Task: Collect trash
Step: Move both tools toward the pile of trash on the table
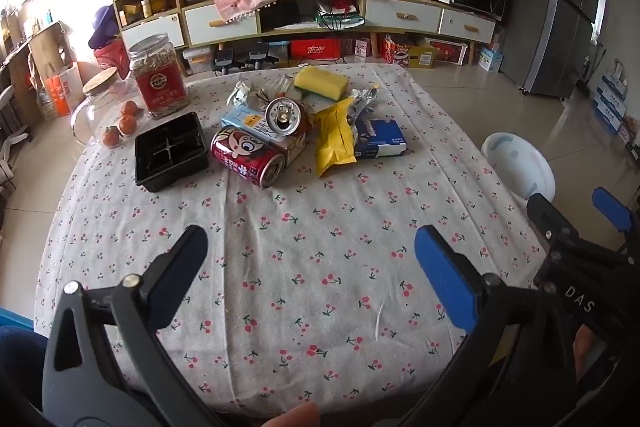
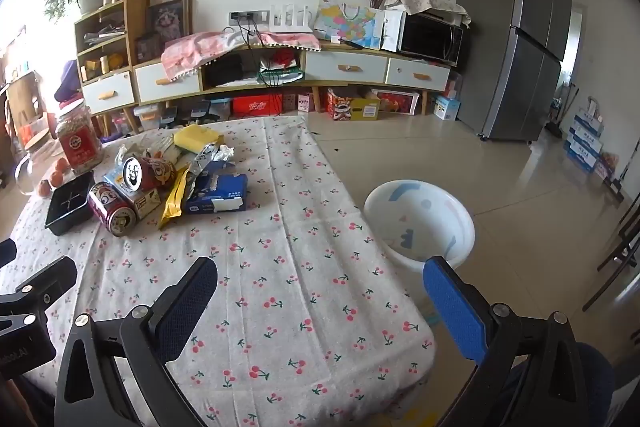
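Trash pile (image 1: 304, 123), two cans (image 1: 248, 157), one yellow wrapper (image 1: 334, 137), perhaps three tomatoes (image 1: 128, 123)

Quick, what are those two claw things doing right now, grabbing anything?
Left gripper: jaws open, holding nothing, above the tablecloth.
Right gripper: jaws open, holding nothing.

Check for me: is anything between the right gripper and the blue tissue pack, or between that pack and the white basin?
Nothing visible. Only bare cherry-print tablecloth lies between the open right gripper and the blue tissue pack. From the pack to the white basin on the floor beyond the table's right edge, the cloth is likewise clear.
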